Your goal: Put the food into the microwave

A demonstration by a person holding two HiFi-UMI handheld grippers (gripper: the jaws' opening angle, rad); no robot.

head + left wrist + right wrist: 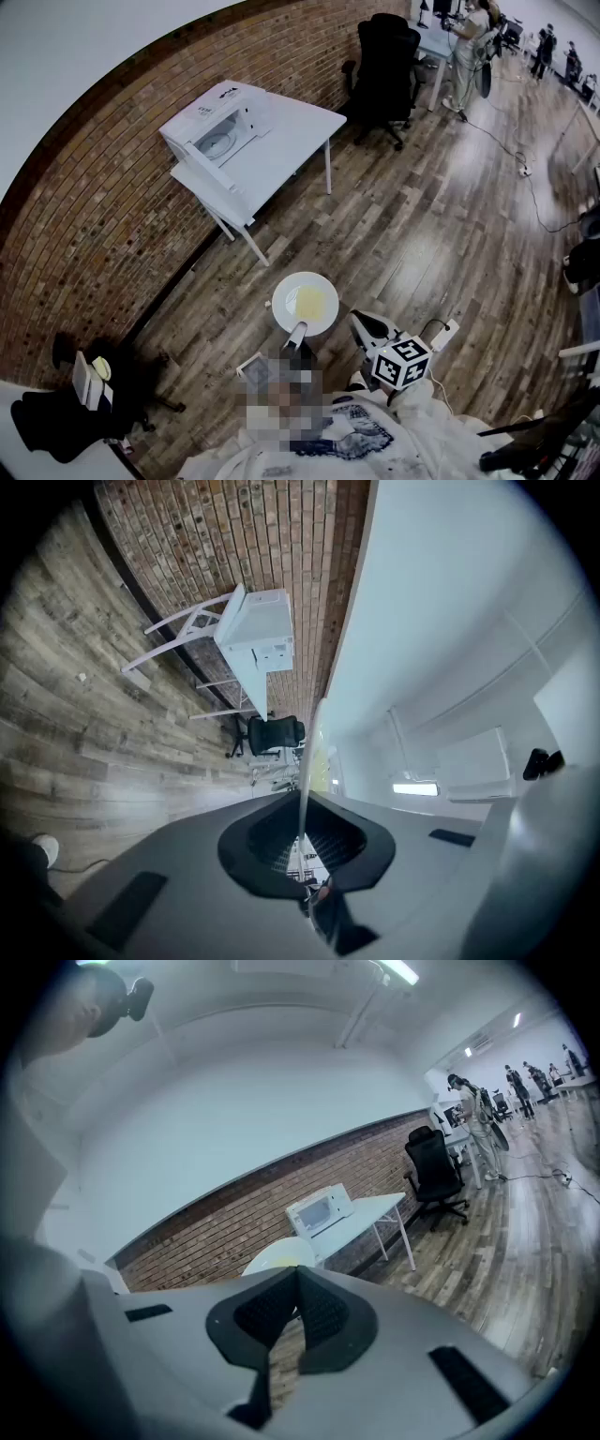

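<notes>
A white plate (305, 303) with yellow food on it is held out over the wooden floor. My left gripper (296, 336) is shut on the plate's near rim; in the left gripper view the plate (306, 761) shows edge-on between the pads. My right gripper (366, 330) hangs just right of the plate, its jaws shut with nothing between them (296, 1277). The white microwave (216, 131) stands with its door open on a white table (281, 141) by the brick wall, some way ahead. It also shows as the microwave (321, 1210) beyond the plate (277, 1255).
A black office chair (384, 66) stands right of the table. People stand at desks far right (469, 47), with a cable across the floor (525, 173). A dark chair with things on it (94, 394) sits at lower left.
</notes>
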